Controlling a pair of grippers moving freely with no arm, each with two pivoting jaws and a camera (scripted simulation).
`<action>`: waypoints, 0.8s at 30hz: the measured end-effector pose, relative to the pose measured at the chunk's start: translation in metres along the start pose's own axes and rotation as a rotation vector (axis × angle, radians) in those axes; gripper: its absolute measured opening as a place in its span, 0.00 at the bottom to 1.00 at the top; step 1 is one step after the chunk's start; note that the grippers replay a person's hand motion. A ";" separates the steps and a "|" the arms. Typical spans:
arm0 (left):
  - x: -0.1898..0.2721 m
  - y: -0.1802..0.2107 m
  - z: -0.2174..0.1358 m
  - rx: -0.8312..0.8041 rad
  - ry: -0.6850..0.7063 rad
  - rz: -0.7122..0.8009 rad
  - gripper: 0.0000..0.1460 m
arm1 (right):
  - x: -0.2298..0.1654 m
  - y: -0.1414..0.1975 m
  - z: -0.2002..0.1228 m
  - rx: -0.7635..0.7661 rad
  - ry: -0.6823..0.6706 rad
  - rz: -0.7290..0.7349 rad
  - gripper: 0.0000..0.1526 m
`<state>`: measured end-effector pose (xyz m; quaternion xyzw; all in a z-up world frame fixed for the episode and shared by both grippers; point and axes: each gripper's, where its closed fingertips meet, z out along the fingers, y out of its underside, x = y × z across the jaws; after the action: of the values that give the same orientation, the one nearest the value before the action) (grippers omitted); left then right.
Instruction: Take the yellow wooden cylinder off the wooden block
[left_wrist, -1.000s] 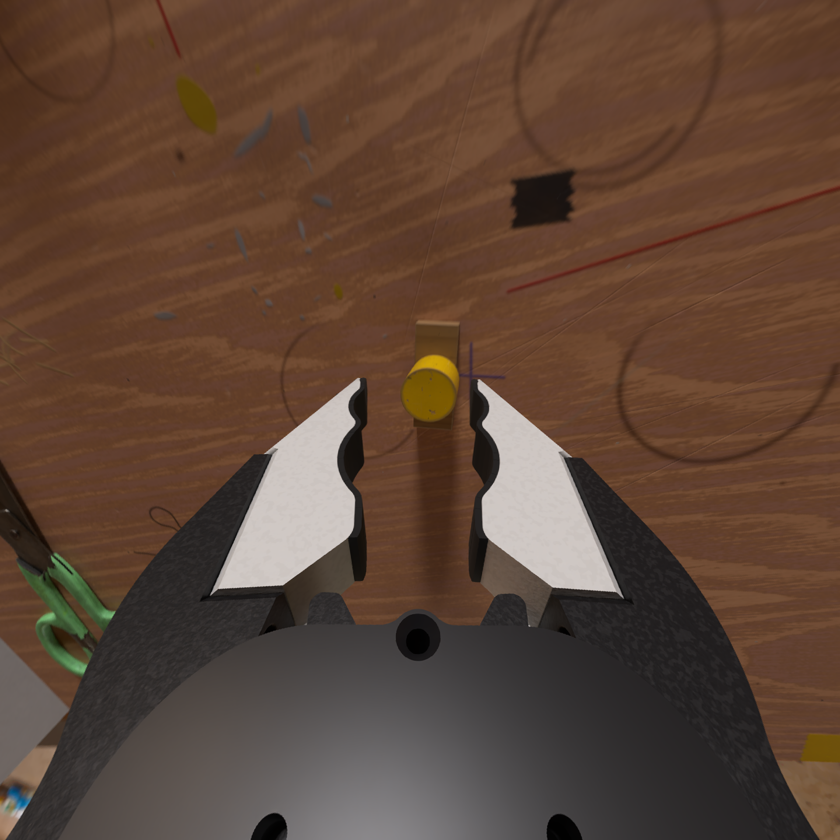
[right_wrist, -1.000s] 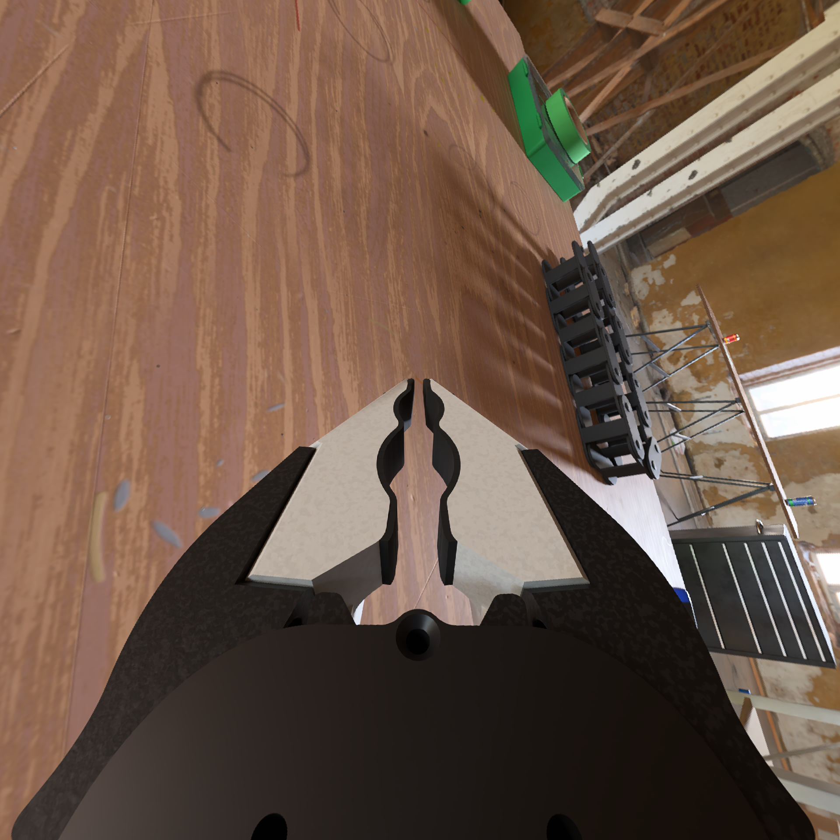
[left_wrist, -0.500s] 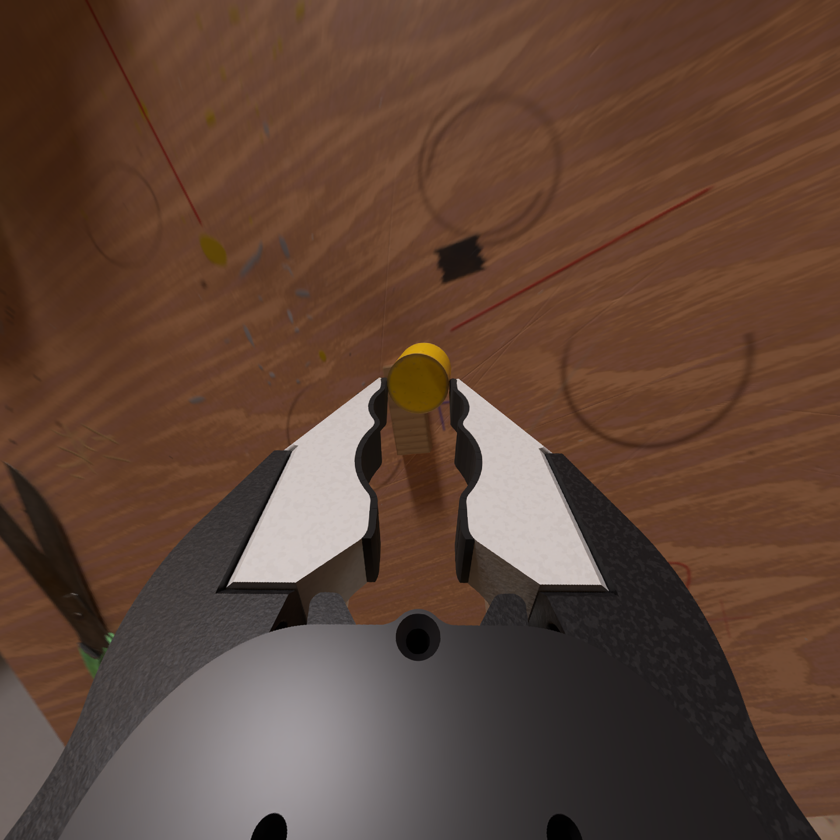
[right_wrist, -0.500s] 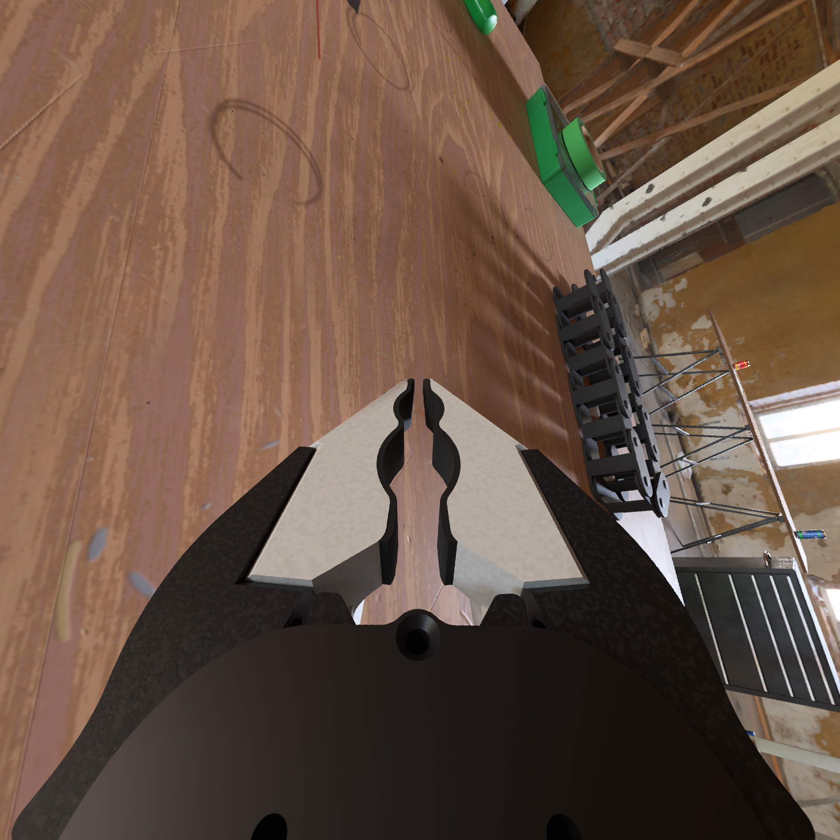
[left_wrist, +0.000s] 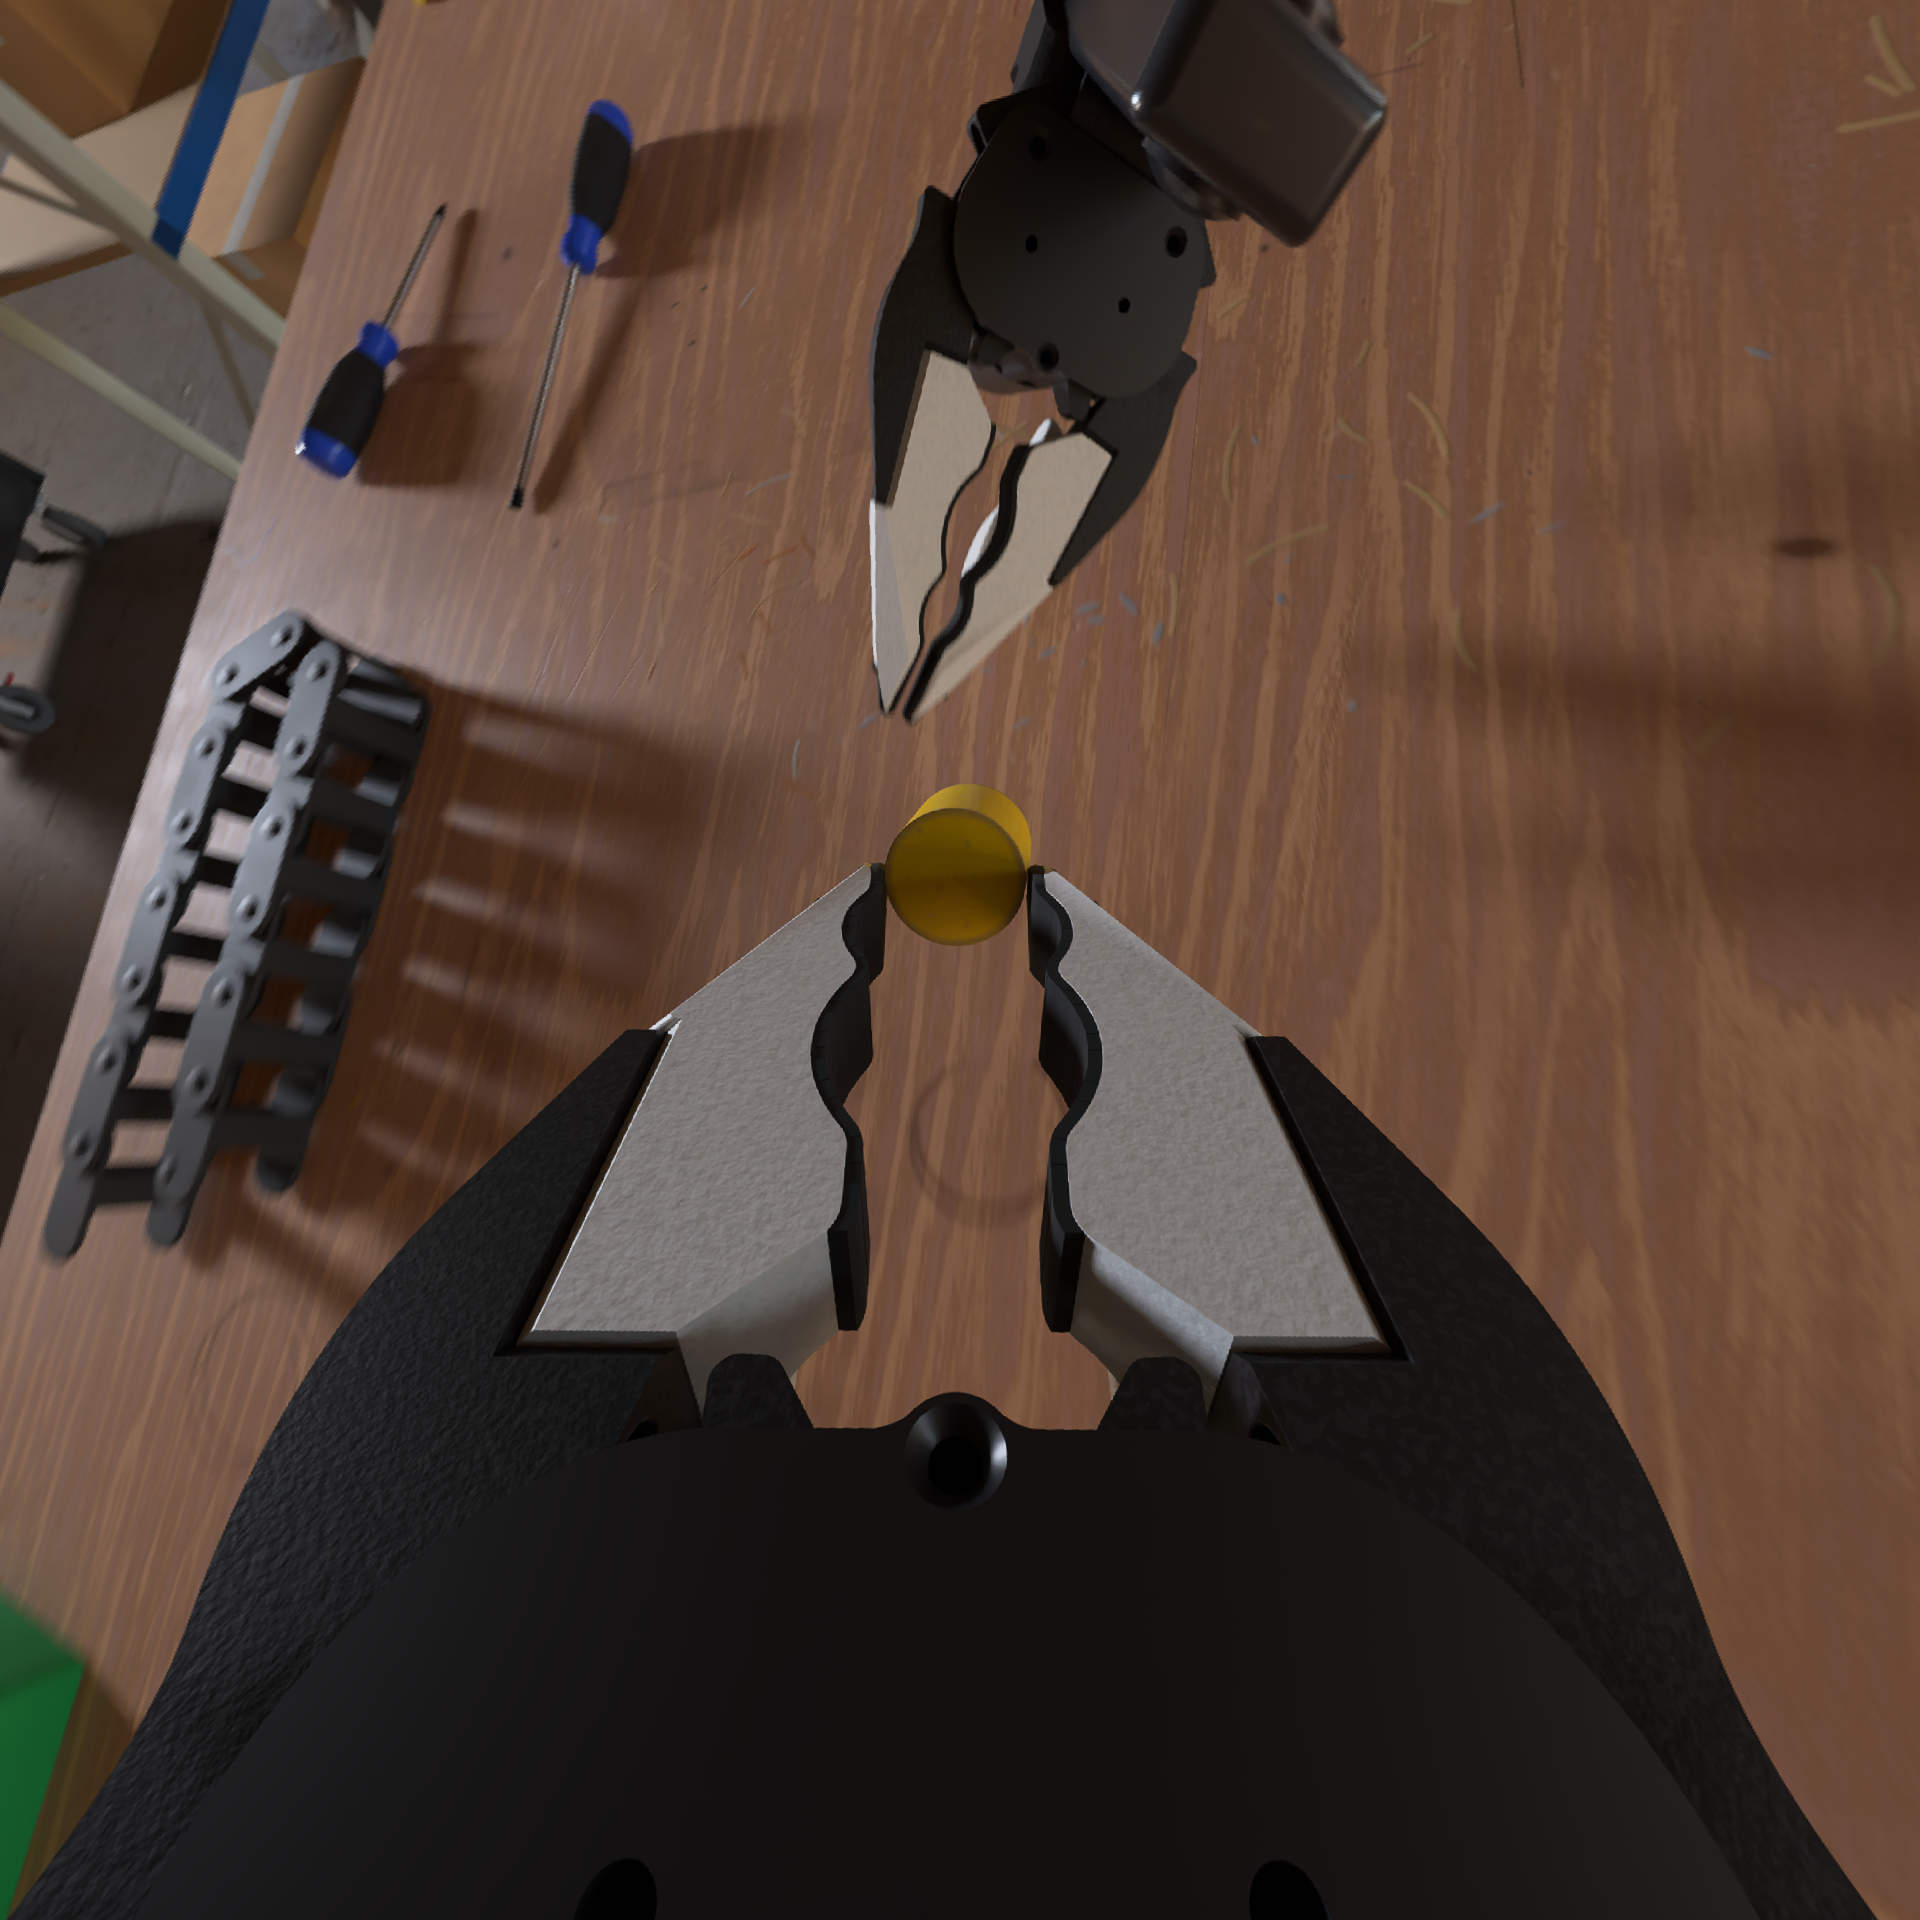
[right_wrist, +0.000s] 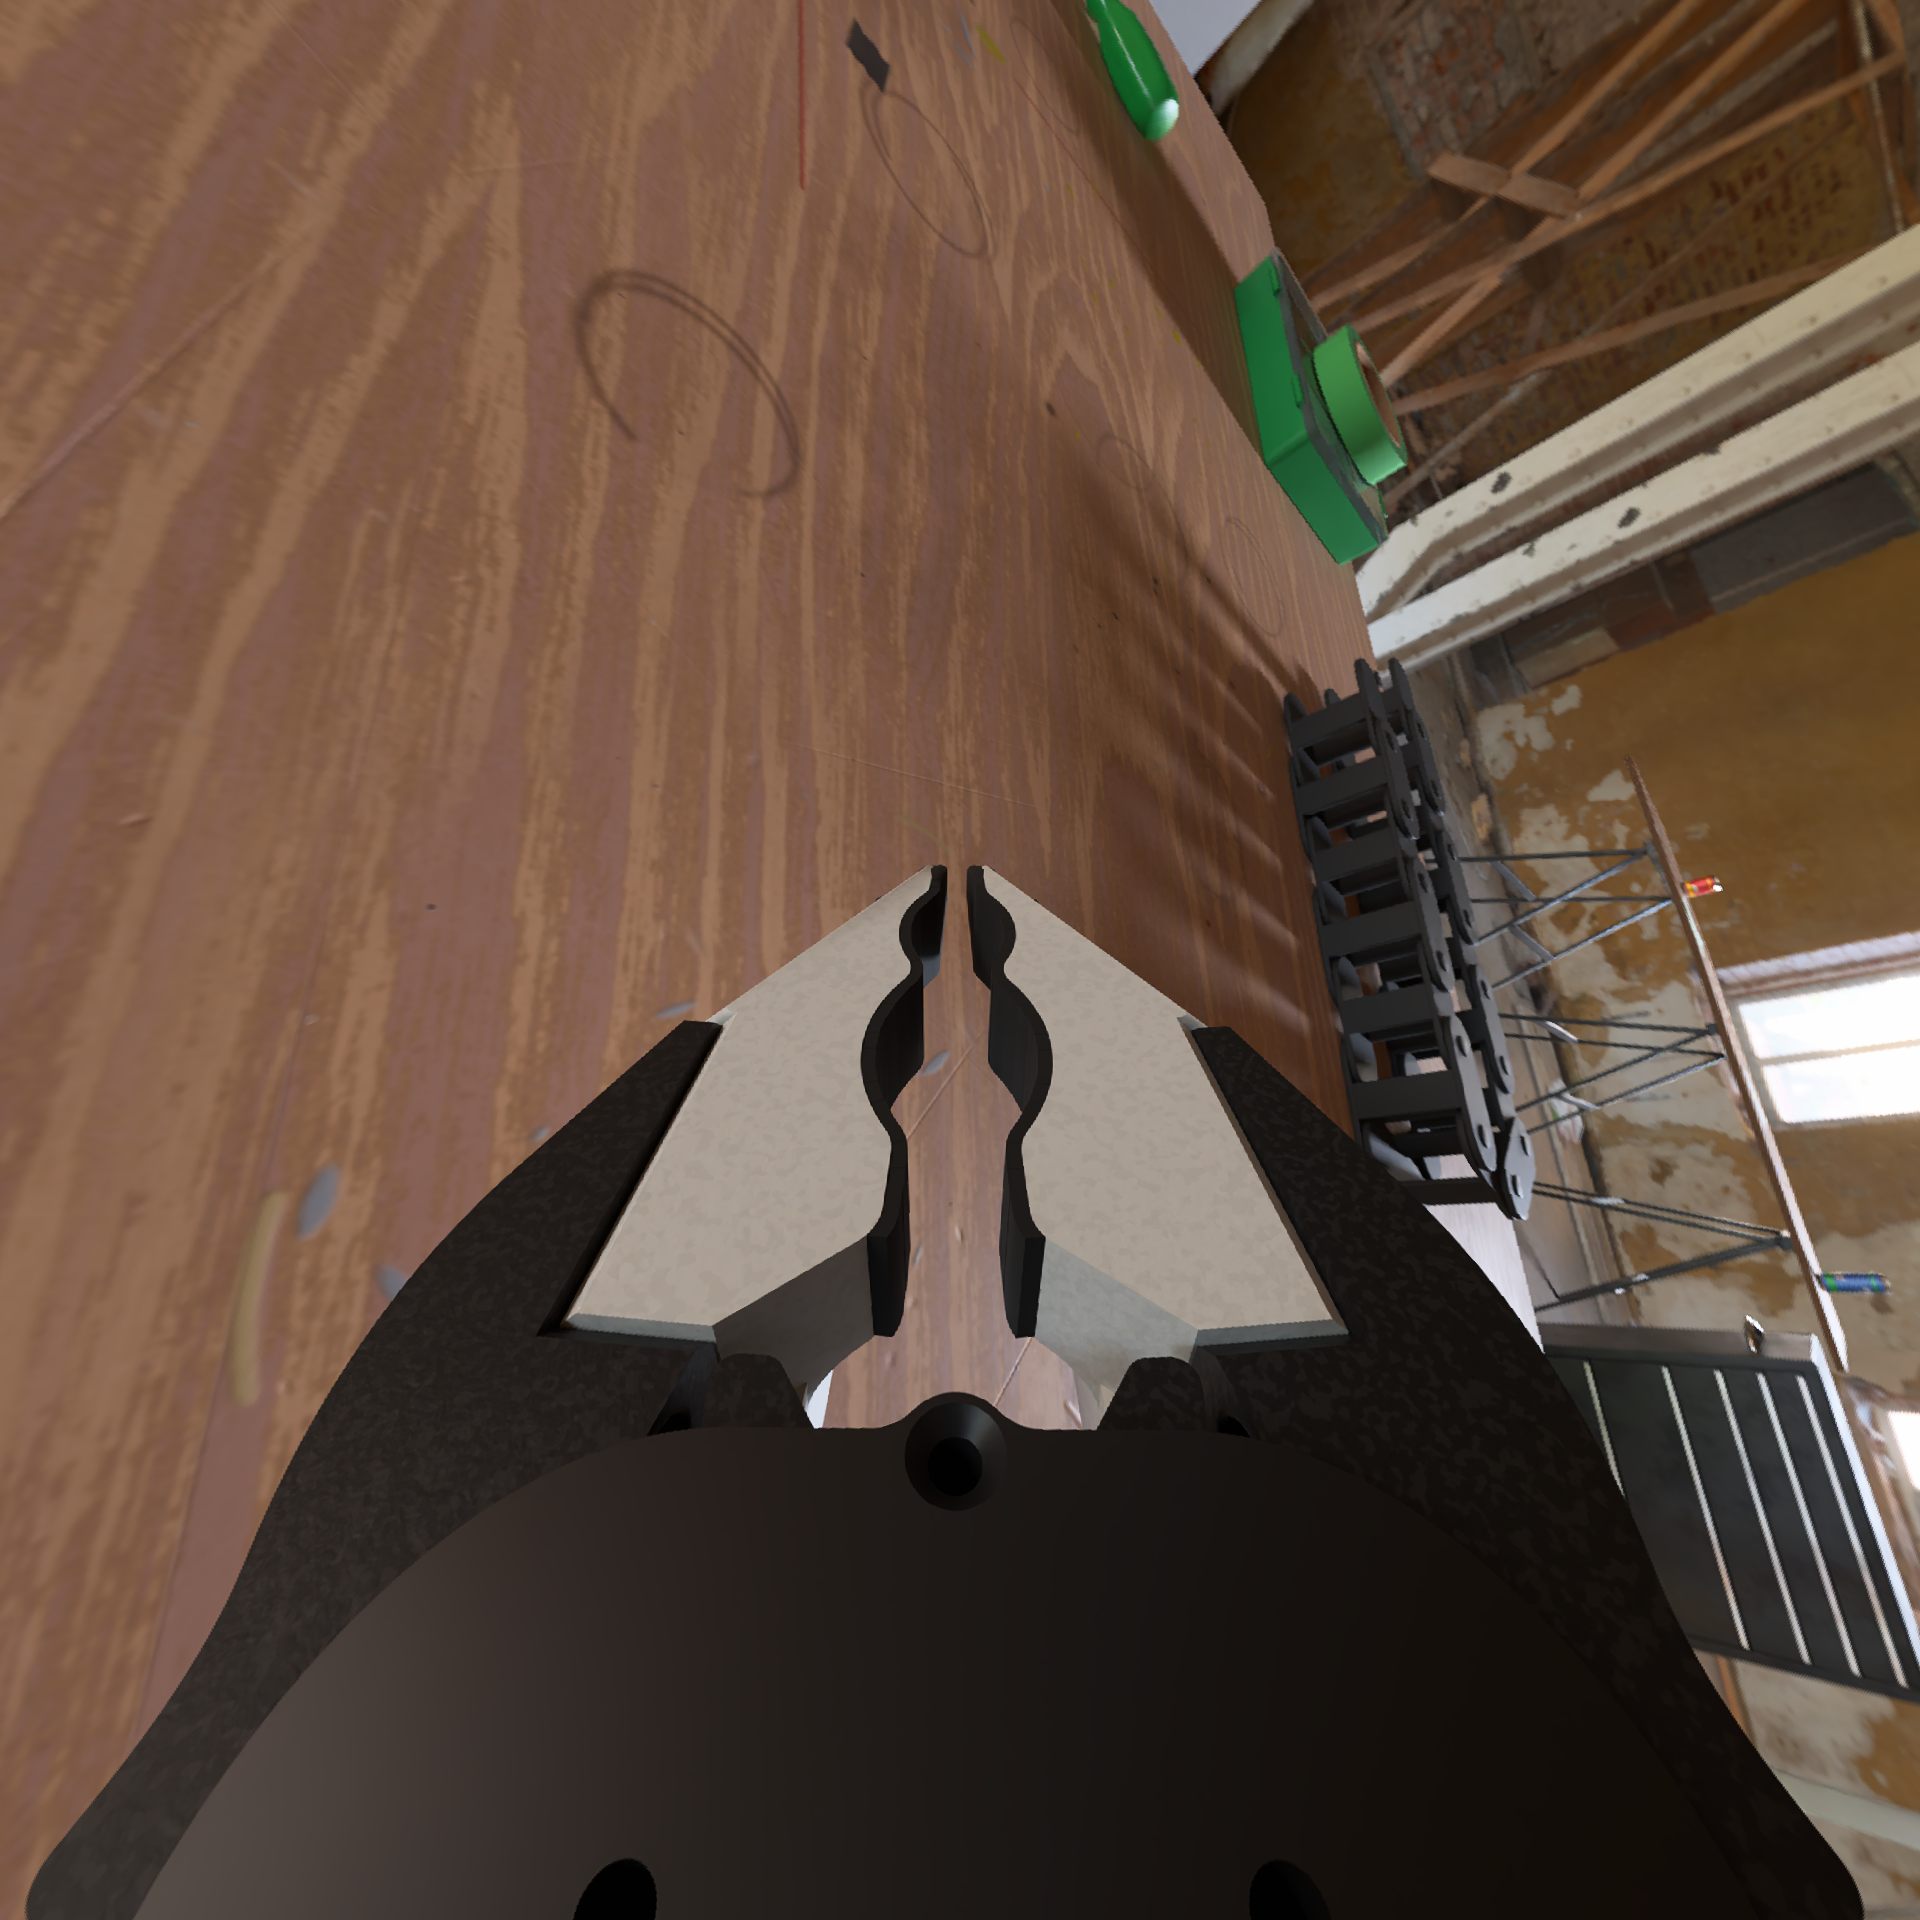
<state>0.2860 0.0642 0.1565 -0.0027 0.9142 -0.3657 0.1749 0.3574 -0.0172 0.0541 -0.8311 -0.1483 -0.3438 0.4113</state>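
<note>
My left gripper (left_wrist: 956, 883) is shut on the yellow wooden cylinder (left_wrist: 956, 878), held at the fingertips above the wooden table (left_wrist: 1455, 935). The wooden block is not in view in either view. My right gripper (right_wrist: 956, 883) is shut and empty over the table; it also shows in the left wrist view (left_wrist: 914, 686), pointing toward the cylinder from beyond it, a short way off.
In the left wrist view a black cable chain (left_wrist: 229, 935) lies left and two blue-handled screwdrivers (left_wrist: 561, 281) lie far left. In the right wrist view the cable chain (right_wrist: 1403, 956), a green tape dispenser (right_wrist: 1320, 416) and a green handle (right_wrist: 1132, 62) line the table's right edge.
My left gripper closed on the cylinder, lifted it off the block and swung round; the block has left the view. The right gripper drifted slightly and stays shut.
</note>
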 end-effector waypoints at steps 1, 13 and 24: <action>0.000 -0.005 0.019 0.004 0.011 0.007 0.18 | -0.002 -0.001 -0.002 0.010 -0.011 0.000 0.02; -0.030 -0.001 0.151 -0.127 -0.030 -0.012 0.18 | -0.025 -0.007 -0.030 0.057 -0.060 0.011 0.02; -0.014 0.014 0.188 -0.256 0.066 -0.050 0.18 | -0.030 -0.004 -0.042 0.031 -0.027 0.018 0.02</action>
<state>0.3609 -0.0496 0.0254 -0.0359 0.9583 -0.2500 0.1340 0.3149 -0.0465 0.0534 -0.8305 -0.1517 -0.3264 0.4252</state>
